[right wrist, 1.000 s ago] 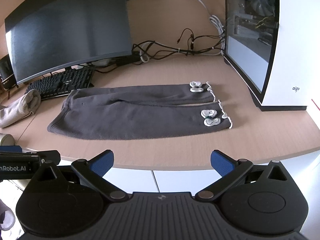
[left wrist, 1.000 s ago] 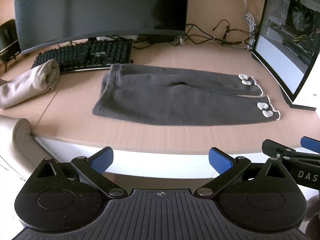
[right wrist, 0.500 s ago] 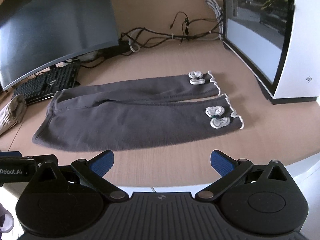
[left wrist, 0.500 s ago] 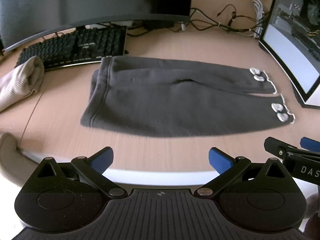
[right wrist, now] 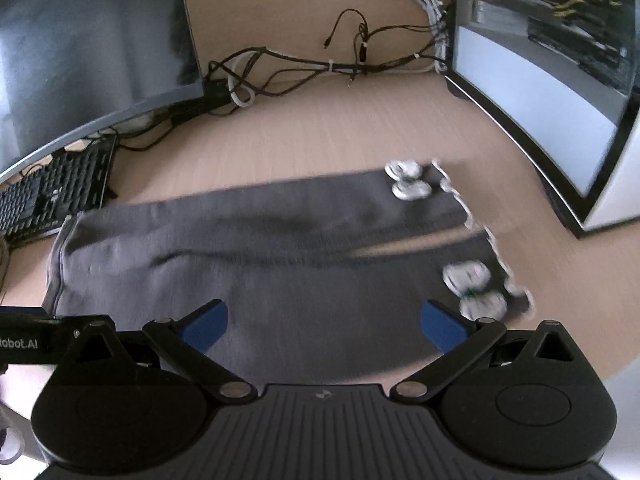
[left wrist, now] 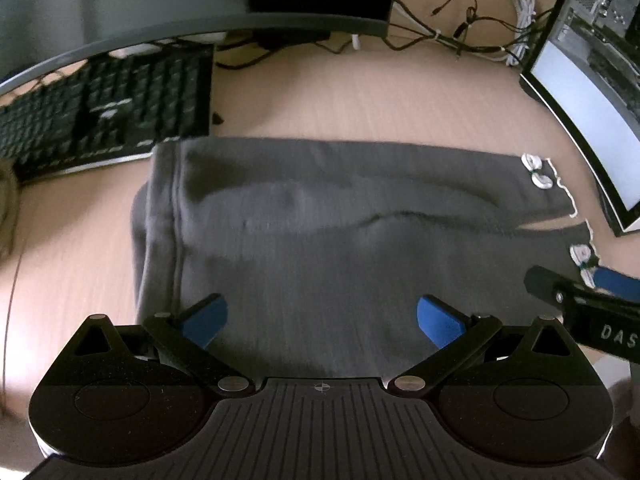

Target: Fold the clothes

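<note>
Hovering: both my tongs hang over the near edge of the grey pants [left wrist: 320, 240], nothing gripped.
Left tongs [left wrist: 322, 315]: blue pads spread wide, released, over the near leg towards the waistband end.
Right tongs [right wrist: 325, 320]: same deal, wide apart and holding nothing, over the near leg closer to the cuffs. In the left view one arm of it pokes in right by the near cuff.
Pants: lying flat on the wooden desk [right wrist: 320, 128], waistband [left wrist: 160, 216] at the left end, the two legs side by side running right, and a thin gap of desk shows between them near the cuffs.
Cuffs: each has white bows [right wrist: 474, 290] and a white frilly trim, far one [right wrist: 407, 180] too.
Around the pants: keyboard [left wrist: 100, 112] just behind the waistband, monitor [left wrist: 180, 4] behind that, cable tangle [right wrist: 320, 64] well behind the legs, PC case [right wrist: 560, 80] just past the cuffs.
Where I'm at, I reckon: lining up the first pinch, no fold made yet.
What could go wrong: fleece looks thick, so pads this wide could scoop both layers unevenly, or only the top one, and the fold comes out crooked.
Also: a pad could snag a bow or the trim and drag the cuff.
Also: the near edge lies close to the desk edge, so a tug my way could slide the whole thing off.
</note>
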Demonstrator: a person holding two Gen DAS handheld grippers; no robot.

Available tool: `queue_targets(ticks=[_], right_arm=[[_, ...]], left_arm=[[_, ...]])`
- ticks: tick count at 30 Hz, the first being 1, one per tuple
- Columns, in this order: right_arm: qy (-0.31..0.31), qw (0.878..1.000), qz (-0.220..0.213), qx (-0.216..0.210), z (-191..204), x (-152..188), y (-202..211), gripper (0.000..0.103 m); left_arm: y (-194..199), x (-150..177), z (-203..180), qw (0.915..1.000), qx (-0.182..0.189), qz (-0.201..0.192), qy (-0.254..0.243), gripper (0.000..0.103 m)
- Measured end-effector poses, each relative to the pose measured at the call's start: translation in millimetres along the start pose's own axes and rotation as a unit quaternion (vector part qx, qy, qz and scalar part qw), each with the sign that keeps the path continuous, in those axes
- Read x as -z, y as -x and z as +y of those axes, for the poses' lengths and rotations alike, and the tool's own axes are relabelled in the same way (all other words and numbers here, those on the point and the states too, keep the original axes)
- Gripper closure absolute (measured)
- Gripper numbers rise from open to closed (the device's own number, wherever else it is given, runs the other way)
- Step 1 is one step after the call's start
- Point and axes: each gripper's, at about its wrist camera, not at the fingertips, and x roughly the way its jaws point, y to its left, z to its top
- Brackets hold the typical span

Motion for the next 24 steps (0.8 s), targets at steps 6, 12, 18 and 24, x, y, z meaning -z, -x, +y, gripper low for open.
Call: queue_targets(ticks=[6, 12, 18, 24], right_arm=[[-0.033, 0.999, 0.028, 0.018, 0.9, -16.1, -35.1, 0.000], [-0.076, 0.995, 0.066, 0.026, -15.3, -6.5, -57.0, 0.000], [0.014, 0.995, 0.087, 0.041, -1.5, -5.3, -65.7, 0.000], [0.065, 0.995, 0.080, -0.010, -9.8, -32.6, -62.2, 0.000]], left_arm=[[-32.8, -17.5, 12.7, 0.9987, 0.024, 0.030, -0.035, 0.000], [-50.8, -23.4, 22.5, 0.9959, 0.047, 0.050, -0.059, 0.000], [-52.5, -20.8, 17.6, 0.9940, 0.041, 0.039, -0.093, 0.000], [-49.5, -25.4, 29.9, 0.9976, 0.053, 0.029, -0.034, 0.000]])
